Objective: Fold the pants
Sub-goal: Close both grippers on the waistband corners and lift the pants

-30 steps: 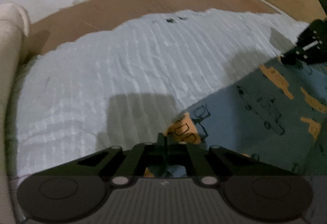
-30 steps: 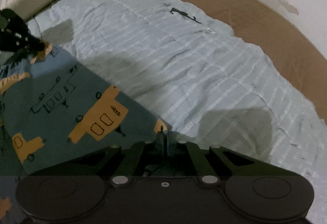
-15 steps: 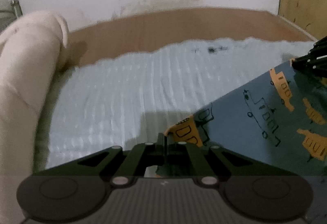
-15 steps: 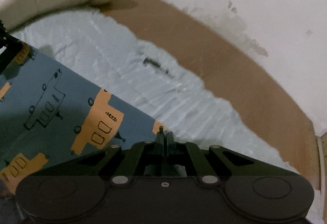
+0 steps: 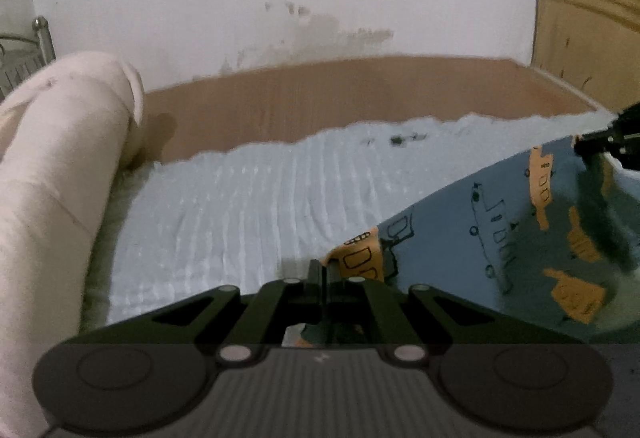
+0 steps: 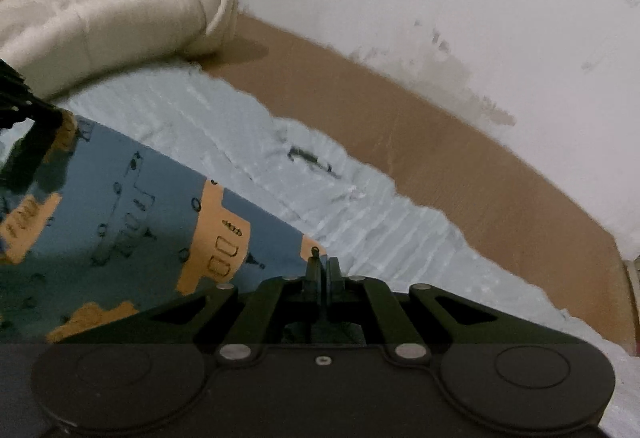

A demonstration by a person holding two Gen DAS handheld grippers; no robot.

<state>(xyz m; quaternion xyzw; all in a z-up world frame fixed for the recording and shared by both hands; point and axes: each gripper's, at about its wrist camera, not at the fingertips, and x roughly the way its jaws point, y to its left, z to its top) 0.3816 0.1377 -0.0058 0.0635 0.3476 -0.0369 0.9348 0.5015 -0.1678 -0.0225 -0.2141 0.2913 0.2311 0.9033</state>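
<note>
Stretching between both tools, the pants (image 5: pixel 480 238) are held off the bedsheet (image 5: pixel 240 206) at lower right, each corner pinched in the clamped left gripper (image 5: pixel 320 270) and right gripper (image 6: pixel 322 266). Judged mid-fold; an even carry-over is called for next.

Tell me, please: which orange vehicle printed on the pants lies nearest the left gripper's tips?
The orange bus print at the pants corner, directly beside the closed left gripper. The other orange prints lie farther right, toward the right gripper.
</note>
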